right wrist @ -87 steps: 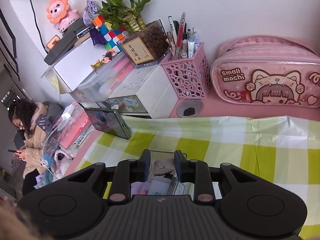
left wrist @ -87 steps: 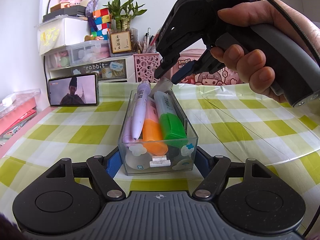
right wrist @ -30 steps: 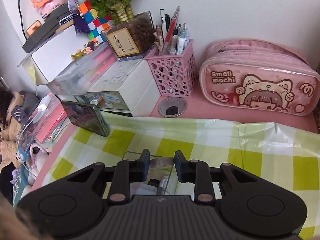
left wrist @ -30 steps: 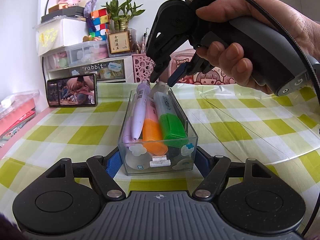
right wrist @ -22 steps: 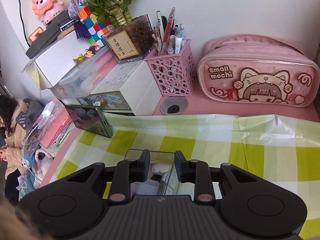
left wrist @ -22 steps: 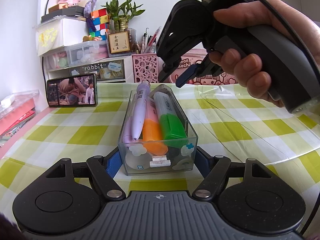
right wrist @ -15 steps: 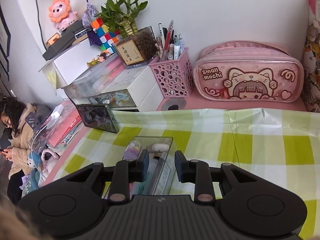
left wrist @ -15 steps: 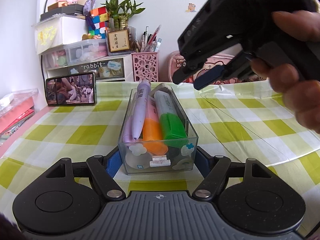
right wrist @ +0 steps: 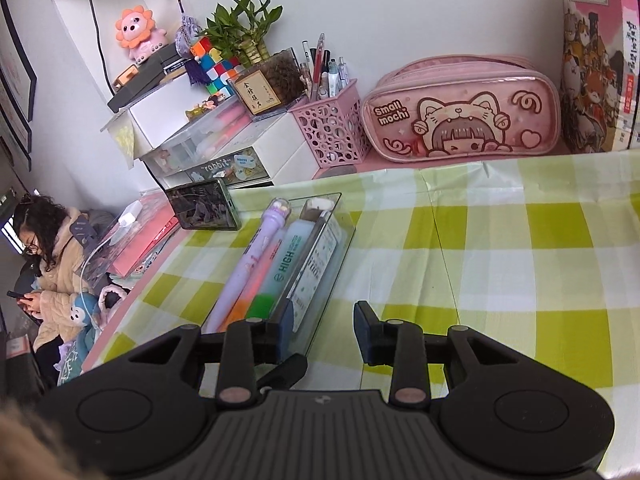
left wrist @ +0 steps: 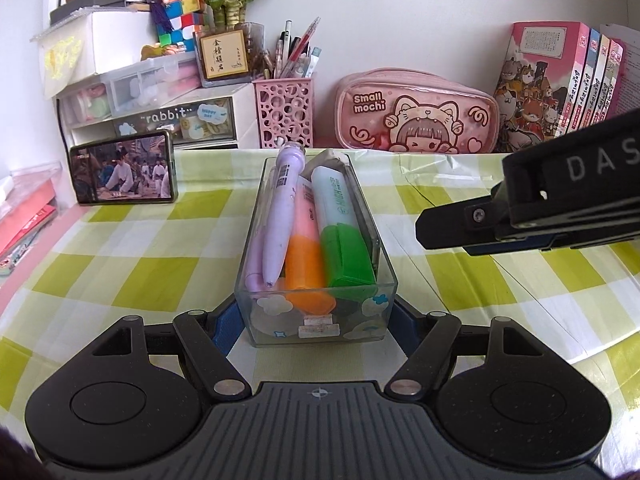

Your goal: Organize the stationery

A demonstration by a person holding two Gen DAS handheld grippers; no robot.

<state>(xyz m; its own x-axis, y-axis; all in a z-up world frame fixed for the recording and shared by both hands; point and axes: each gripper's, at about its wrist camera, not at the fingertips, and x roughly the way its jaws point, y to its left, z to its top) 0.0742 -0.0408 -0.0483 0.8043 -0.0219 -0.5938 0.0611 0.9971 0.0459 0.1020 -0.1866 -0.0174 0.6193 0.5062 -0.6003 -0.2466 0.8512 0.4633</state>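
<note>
A clear plastic box (left wrist: 384, 280) stands on the green checked cloth. It holds a purple pen (left wrist: 280, 216), an orange highlighter (left wrist: 306, 260), a green highlighter (left wrist: 344, 240) and a grey-white eraser (left wrist: 328, 158) at the far end. My left gripper (left wrist: 314, 322) is shut on the box's near end. The box also shows in the right wrist view (right wrist: 332, 264). My right gripper (right wrist: 323, 334) is open and empty, above the cloth to the right of the box; it appears in the left wrist view (left wrist: 448, 232).
A phone (left wrist: 122, 172) leans at the left. At the back stand a pink pen basket (left wrist: 286, 114), a pink pencil case (left wrist: 416, 120), white drawers (left wrist: 160, 120) and books (left wrist: 560, 80). A person (right wrist: 44, 256) sits beyond the table's left edge.
My right gripper let go of the eraser at the box's far end, opened, and drew back to the right. The left gripper and the box have not moved.
</note>
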